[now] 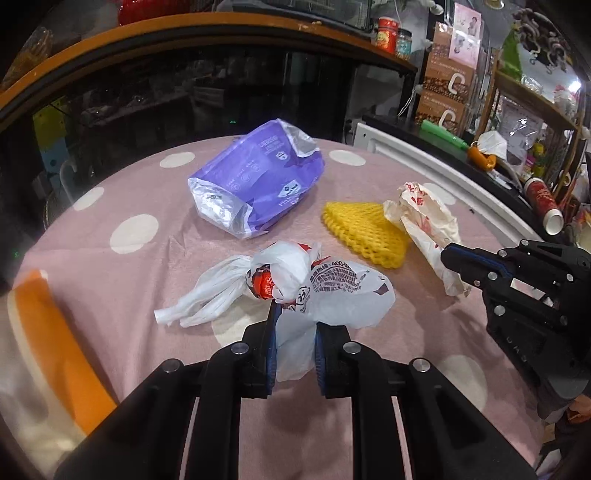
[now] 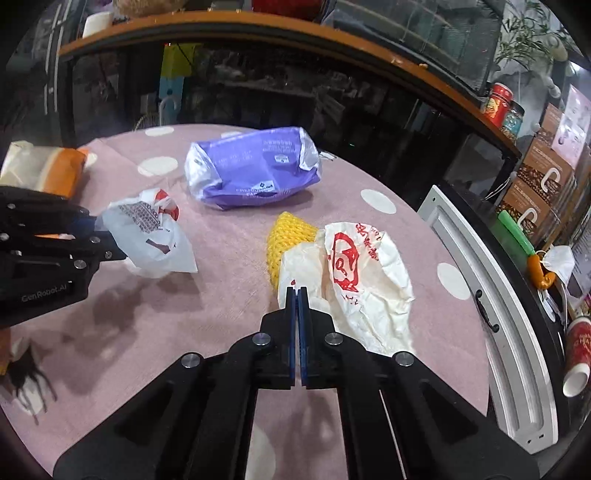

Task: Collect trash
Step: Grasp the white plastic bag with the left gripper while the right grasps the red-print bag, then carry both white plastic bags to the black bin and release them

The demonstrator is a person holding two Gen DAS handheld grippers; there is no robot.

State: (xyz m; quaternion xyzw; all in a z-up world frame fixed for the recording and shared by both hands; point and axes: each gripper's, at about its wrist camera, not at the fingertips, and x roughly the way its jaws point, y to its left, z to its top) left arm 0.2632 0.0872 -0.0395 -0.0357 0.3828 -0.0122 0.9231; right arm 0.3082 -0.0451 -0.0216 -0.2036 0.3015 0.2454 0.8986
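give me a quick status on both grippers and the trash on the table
Left gripper shut on white knotted bag. Right gripper shut on cream red-print bag. Purple package, yellow foam net loose on table. Nothing blocking.

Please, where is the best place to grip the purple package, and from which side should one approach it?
Probably the crimped silver end flap of the purple package: it lies on its side, too bulky across the middle, and this flat end faces the near edge, so approach from there.

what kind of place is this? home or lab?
Probably a lived-in home or small shop, not a lab: a table under a pink polka-dot cloth, cluttered shelves with tins and boxes, and a dark glass-fronted cabinet behind.
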